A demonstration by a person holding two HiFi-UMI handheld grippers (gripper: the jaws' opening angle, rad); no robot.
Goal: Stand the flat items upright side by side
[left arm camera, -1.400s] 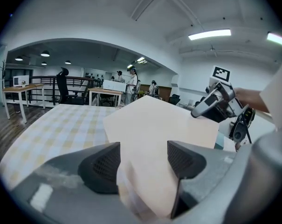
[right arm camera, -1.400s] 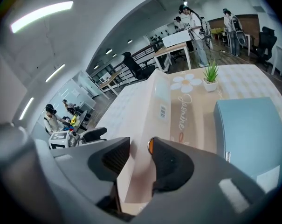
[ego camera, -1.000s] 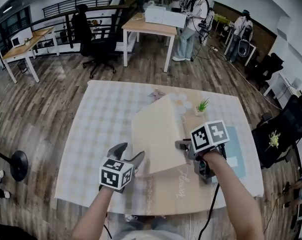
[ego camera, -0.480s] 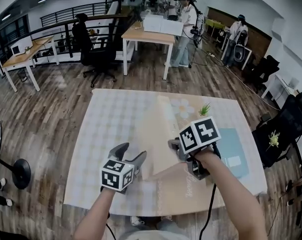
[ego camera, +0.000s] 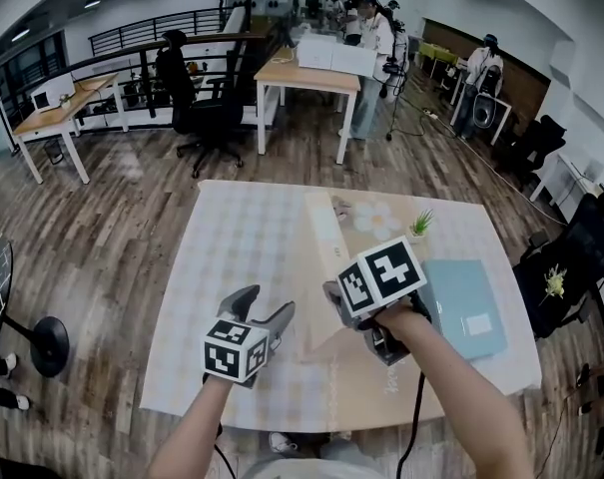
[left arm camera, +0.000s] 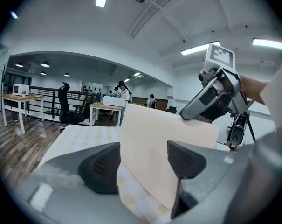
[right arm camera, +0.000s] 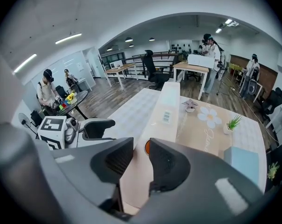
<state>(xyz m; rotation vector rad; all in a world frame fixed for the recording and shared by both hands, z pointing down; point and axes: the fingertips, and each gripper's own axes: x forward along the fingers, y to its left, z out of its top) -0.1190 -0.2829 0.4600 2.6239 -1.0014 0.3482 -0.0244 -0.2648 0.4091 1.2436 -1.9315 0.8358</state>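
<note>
Head view
- Box: the flat beige box (ego camera: 316, 287) stands on a long edge near the middle of the checked table (ego camera: 222, 257). Its long axis runs from the table's near side toward its far side, and its broad face is turned to the table's left.
- Right gripper: the right gripper (ego camera: 336, 297) comes in over the table's near right part and is clamped on the box's top edge. A bare forearm slants up to it from below.
- Left gripper: the left gripper (ego camera: 264, 307) sits low over the table's near edge with its jaws spread wide at the box's near lower corner.
- Others: a light blue book (ego camera: 464, 307) lies flat on the table's right side, and a small potted plant (ego camera: 419, 226) stands toward the far right.
- Hard to make out: the right gripper covers the pinched stretch of the box's edge.

Left gripper view
- Box: the box (left arm camera: 164, 143) rises as a broad panel above the table (left arm camera: 80, 134), with its lower corner pointing down.
- Left gripper: the left gripper (left arm camera: 141, 160) has its jaws wide apart with that corner between them; I cannot tell whether they touch it.
- Right gripper: the right gripper (left arm camera: 192, 111) bites the top edge from above.

Right gripper view
- Box: the top edge of the box (right arm camera: 164, 120) runs straight away toward the table's (right arm camera: 131, 113) far side and carries a barcode sticker.
- Right gripper: the right gripper (right arm camera: 141, 160) has its jaws narrowed onto that edge.
- Left gripper: the left gripper (right arm camera: 96, 127) is spread open over the table's left.
- Cut off: the box's faces drop out of sight below the jaws.
</note>
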